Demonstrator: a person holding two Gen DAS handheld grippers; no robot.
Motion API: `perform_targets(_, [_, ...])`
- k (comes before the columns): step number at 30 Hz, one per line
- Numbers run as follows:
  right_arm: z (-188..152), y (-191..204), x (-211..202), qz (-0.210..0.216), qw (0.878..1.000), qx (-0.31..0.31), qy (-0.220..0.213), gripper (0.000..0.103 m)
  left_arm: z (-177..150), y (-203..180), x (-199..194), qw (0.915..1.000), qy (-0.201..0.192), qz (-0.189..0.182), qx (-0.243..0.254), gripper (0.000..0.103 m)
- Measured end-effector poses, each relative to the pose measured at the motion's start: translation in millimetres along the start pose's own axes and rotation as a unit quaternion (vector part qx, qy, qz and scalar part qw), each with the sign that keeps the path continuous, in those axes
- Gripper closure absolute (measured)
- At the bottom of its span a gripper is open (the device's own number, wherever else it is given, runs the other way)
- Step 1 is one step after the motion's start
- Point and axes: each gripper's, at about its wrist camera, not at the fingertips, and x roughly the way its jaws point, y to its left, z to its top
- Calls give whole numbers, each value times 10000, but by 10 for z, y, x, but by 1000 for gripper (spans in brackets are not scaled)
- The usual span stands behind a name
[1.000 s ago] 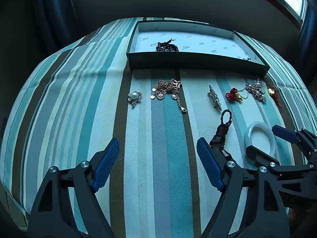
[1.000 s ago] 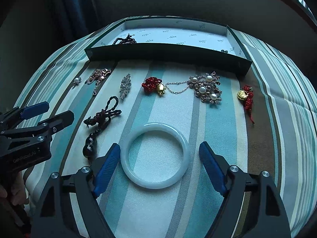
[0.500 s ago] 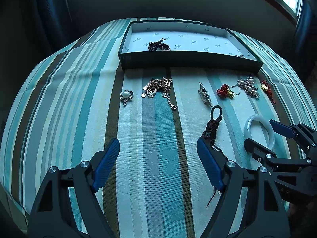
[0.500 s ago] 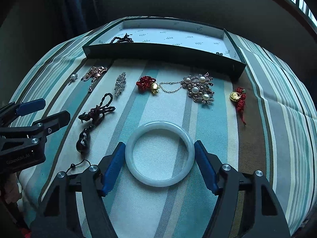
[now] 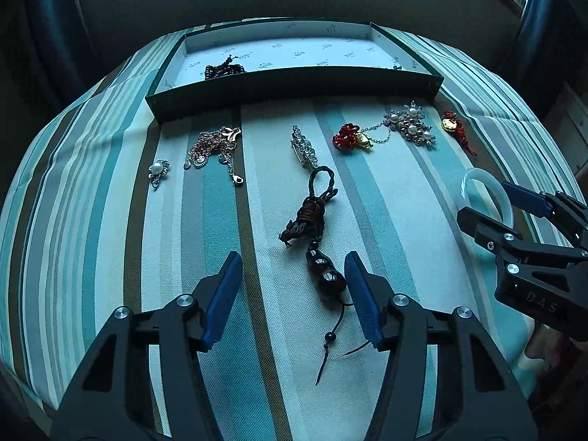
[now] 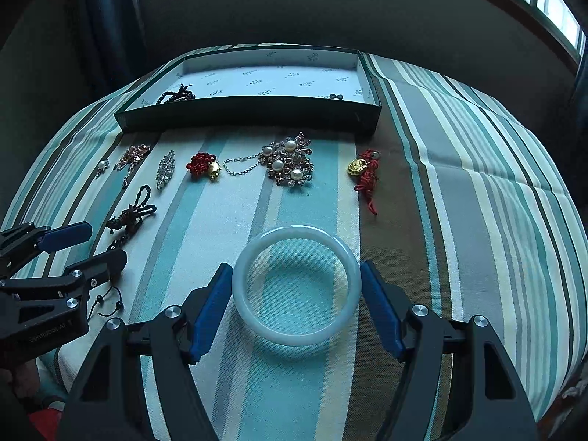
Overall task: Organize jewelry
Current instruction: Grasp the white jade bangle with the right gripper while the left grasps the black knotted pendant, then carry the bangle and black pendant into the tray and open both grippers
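While the white bangle (image 6: 296, 285) is clamped between the right gripper (image 6: 296, 307) pads near the surface's front edge, the gourd pendant (image 5: 323, 275) is flanked, ungripped, by the just-narrowed left gripper (image 5: 292, 296).

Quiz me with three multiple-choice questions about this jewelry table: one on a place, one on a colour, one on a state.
1. Where is the white bangle?
A in the box
B on the striped cloth, between the right gripper pads
C on the floor

2. What colour are the gripper pads?
A red
B yellow
C blue

3. How does the left gripper stand to the dark gourd pendant?
A lifting it
B jaws apart around it
C nowhere near it

Answers:
1 B: the jaws have just been closing, and the pads touch its rim on both sides.
2 C: blue strips line every finger.
3 B: the jaws have just been closing, yet a wide gap remains on the pendant's left.
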Motion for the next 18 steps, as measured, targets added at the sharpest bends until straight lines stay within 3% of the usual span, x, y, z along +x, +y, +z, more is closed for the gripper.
perform_targets(5, [6, 0, 5, 74, 10000, 52, -26, 33, -25, -29, -16, 9999, -52, -20, 143, 71])
perform_targets(7, [-2, -3, 9, 92, 9999, 56, -16, 33, -39, -21, -27, 9997, -77, -110, 185, 86])
perform_targets(18, [-12, 39, 25, 111, 9999, -20, 26, 33, -73, 4, -72, 9996, -112, -68, 242, 86])
